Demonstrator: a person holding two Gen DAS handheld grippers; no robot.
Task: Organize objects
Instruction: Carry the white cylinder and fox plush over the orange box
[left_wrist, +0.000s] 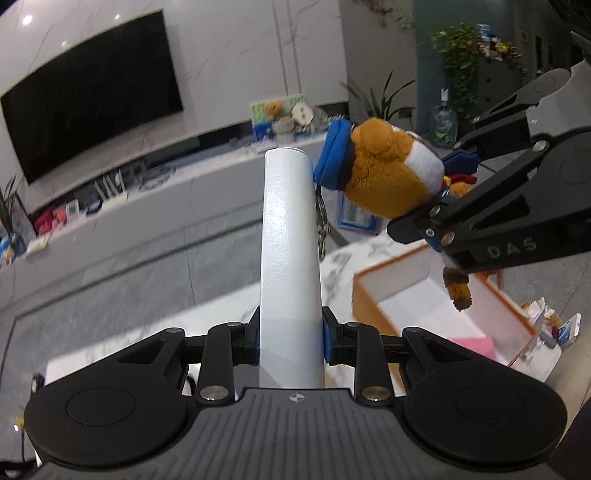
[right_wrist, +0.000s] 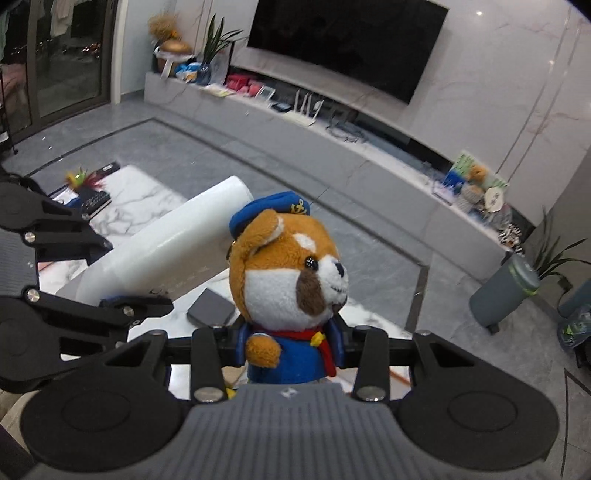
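My left gripper (left_wrist: 290, 339) is shut on the lower end of a white cylinder (left_wrist: 290, 240), which sticks up and away from the camera. To its right my right gripper (left_wrist: 439, 192) is shut on a brown and white plush dog (left_wrist: 391, 173) with a blue cap and a keychain. In the right wrist view the plush dog (right_wrist: 288, 266) stands upright, with the right gripper (right_wrist: 291, 347) clamping its blue-clad body. The left gripper (right_wrist: 125, 275) comes in from the left holding the white cylinder (right_wrist: 173, 251). The two held objects are close together, high above the table.
Below lies a marble table (right_wrist: 140, 199) with an orange-rimmed white box (left_wrist: 373, 295) holding something pink (left_wrist: 472, 345), a dark grey flat box (right_wrist: 212, 306) and a black notebook (right_wrist: 94, 201). Beyond are a long TV bench (right_wrist: 332, 147) with clutter and a grey bin (right_wrist: 506, 291).
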